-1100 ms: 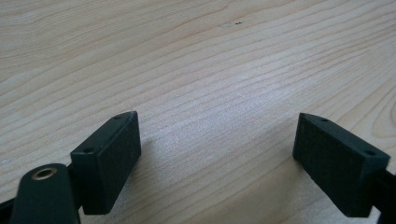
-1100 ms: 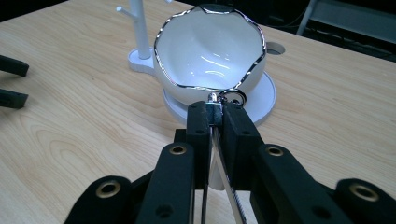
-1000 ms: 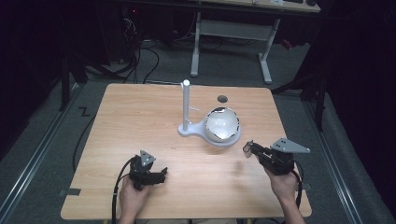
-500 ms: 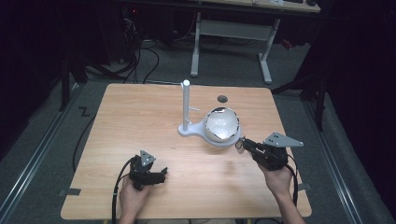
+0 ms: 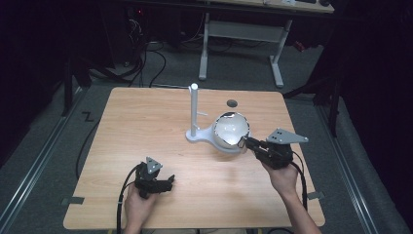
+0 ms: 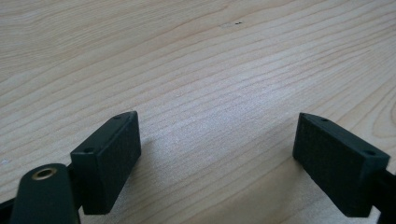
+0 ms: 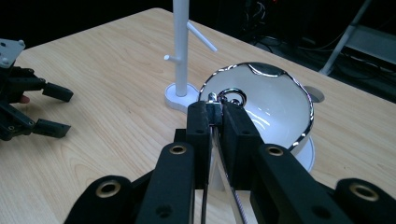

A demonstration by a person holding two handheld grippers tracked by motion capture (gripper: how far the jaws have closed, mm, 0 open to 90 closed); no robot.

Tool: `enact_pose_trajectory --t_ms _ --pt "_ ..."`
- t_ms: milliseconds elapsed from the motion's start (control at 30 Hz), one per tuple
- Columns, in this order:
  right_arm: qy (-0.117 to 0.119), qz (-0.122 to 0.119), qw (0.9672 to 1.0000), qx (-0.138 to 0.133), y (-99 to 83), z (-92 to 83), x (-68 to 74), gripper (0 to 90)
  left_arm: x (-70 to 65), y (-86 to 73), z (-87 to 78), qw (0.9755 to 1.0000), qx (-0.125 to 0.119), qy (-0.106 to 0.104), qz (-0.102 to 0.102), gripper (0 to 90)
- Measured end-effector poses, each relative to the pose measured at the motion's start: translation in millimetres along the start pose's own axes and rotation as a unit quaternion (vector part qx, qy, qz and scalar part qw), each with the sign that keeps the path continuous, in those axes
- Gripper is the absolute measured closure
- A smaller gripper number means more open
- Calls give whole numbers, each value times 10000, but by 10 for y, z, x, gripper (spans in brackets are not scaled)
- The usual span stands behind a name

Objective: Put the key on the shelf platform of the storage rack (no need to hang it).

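Chrome ring (image 7: 232, 97) on a small metal clasp sits pinched at the tips of the right gripper (image 7: 215, 113), jaws pressed together on it; thin chain or cord hangs down betw. the jaws, can't tell which. Just beyond the jaw tips is the shiny bowl (image 7: 275, 100), white inside w/ mirrored rim, tilted toward the jaws on a white stand (image 7: 180, 46). Stand's upright post w/ two pegs rises just left of the jaws in the right gripper view. In the high view the right gripper (image 5: 242, 142) touches or nearly touches the bowl's (image 5: 229, 127) near rim, can't tell which.

Left gripper (image 5: 168, 181) rests low on the bench (image 5: 146, 122), well apart from bowl and stand (image 5: 194, 109); jaws spread wide, only bare wood grain betw. them (image 6: 215, 154). Small dark round spot (image 5: 232, 103) on the bench lies beyond the bowl, far side from both jaws.
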State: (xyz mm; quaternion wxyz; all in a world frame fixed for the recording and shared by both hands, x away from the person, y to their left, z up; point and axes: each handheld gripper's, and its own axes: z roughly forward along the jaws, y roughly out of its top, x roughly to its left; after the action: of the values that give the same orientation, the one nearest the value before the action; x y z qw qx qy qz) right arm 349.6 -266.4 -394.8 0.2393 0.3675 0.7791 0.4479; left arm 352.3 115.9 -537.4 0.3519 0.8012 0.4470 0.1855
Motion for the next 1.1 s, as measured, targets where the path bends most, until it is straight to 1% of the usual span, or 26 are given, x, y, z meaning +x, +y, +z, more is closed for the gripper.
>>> enact_pose_trajectory --t_ms 133,200,467,633,767,867,933,1033,1100 --pt "21 32 10000 8 56 39 -20 823 0 0 0 10000 2 0 2 155" --pt "28 -9 10000 -27 116 69 -41 823 0 0 0 10000 2 1 1 155" --pt "6 21 10000 -94 200 125 -81 822 1 0 0 10000 1 -1 5 155" --pt "16 91 9999 -92 212 154 -110 822 1 0 -1 10000 3 0 8 155" --pt "-15 209 9998 -17 208 177 -156 822 2 0 -1 10000 3 1 10 155" --pt "-41 189 9998 37 194 185 -177 823 1 0 -1 10000 1 -1 5 155" --pt "-55 207 9998 35 195 187 -180 822 0 -1 -1 10000 -3 3 8 156" --pt "-52 233 9997 -45 207 184 -185 822 1 -1 -1 10000 0 -4 11 155" --pt "-53 259 9996 -30 205 187 -188 822 1 -1 -1 10000 -1 -4 10 155"
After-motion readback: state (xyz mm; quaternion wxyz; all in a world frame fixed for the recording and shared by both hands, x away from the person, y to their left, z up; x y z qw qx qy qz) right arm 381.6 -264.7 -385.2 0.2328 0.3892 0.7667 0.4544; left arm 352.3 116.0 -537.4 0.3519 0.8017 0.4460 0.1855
